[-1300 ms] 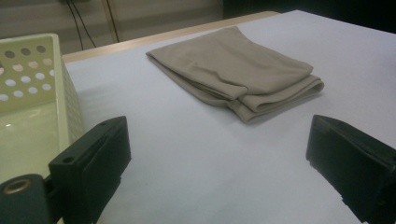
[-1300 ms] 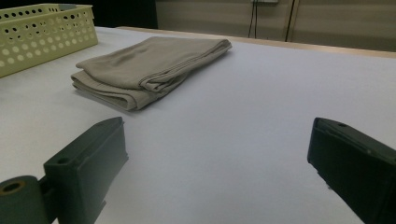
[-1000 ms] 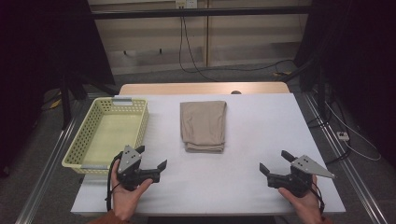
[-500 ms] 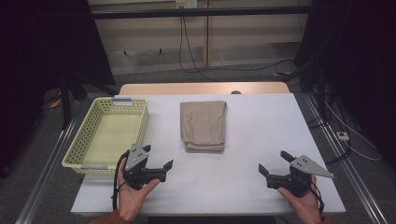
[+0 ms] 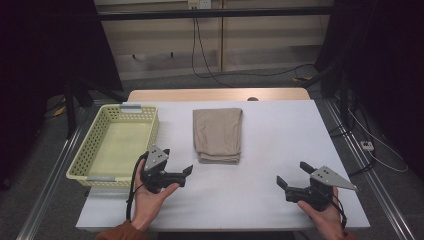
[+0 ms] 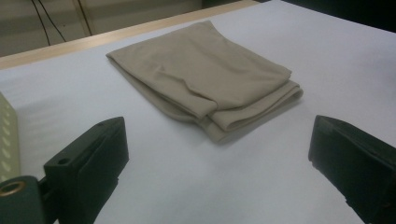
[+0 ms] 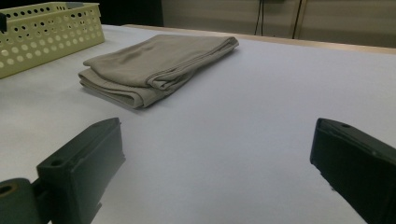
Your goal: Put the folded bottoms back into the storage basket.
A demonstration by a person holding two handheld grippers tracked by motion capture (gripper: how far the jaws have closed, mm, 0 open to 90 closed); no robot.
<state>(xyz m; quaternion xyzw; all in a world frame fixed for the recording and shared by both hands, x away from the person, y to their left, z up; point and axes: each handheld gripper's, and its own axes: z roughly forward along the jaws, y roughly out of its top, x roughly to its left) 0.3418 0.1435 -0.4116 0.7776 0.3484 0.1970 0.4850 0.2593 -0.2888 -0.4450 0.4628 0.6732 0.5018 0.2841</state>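
Observation:
A folded beige cloth (image 5: 218,134) lies flat in the middle of the white table (image 5: 280,135). My left gripper (image 5: 177,160) is held low near the front left, open, its jaws aimed at the cloth's near left corner and a short way from it. In the left gripper view the cloth (image 6: 205,79) lies just beyond the open left gripper (image 6: 217,128). My right gripper (image 5: 291,173) rests open near the front right, well clear of the cloth. In the right gripper view the cloth (image 7: 154,60) lies ahead and to the left of the open right gripper (image 7: 217,126).
A pale yellow perforated basket (image 5: 80,160) stands empty along the table's left side, close beside my left hand; its wall (image 7: 46,28) also appears in the right gripper view. A wooden strip (image 5: 215,95) runs along the table's far edge.
My left gripper has moved right and a little forward, towards the cloth's near corner. The right gripper has stayed where it was.

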